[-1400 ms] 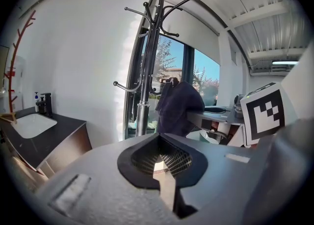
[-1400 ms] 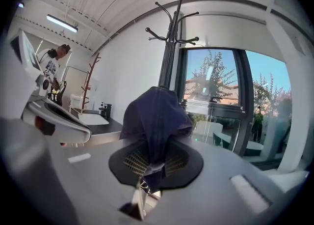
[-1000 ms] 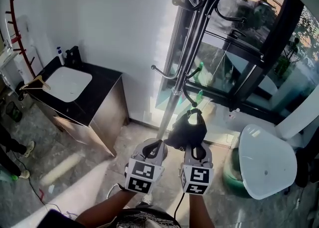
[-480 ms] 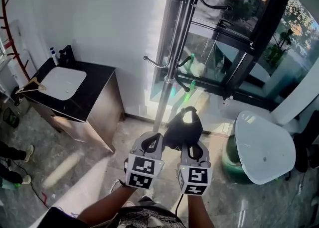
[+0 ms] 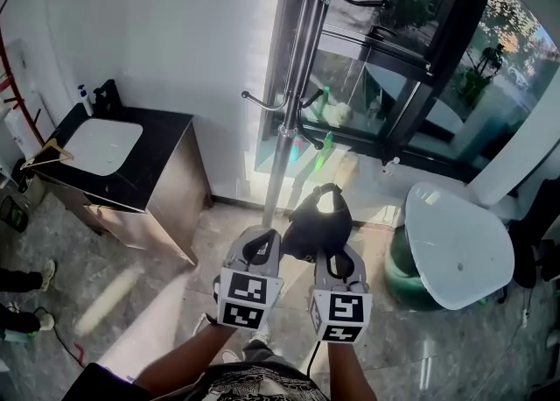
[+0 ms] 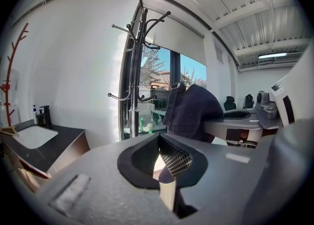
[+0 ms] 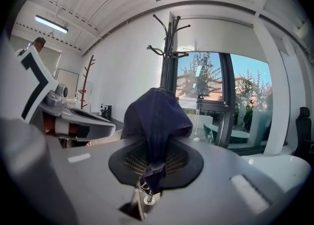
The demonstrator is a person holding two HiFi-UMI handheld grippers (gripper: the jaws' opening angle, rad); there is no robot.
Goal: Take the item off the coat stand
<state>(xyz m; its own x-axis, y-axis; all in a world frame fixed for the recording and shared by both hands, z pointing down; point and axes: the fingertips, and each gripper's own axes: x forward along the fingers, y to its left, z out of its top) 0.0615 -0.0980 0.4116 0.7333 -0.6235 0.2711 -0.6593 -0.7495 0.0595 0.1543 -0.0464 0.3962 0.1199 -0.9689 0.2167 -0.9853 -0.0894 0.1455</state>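
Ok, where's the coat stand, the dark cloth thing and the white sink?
coat stand [image 5: 276, 172]: head view, on its silver pole.
dark cloth thing [image 7: 154, 113]: right gripper view, on its rounded upper part.
white sink [image 5: 94, 146]: head view, middle of the basin.

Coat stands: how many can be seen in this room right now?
2. A black coat stand stands by the window, straight ahead. A red coat stand stands against the wall far to the left, past the sink counter. Others may be out of view.
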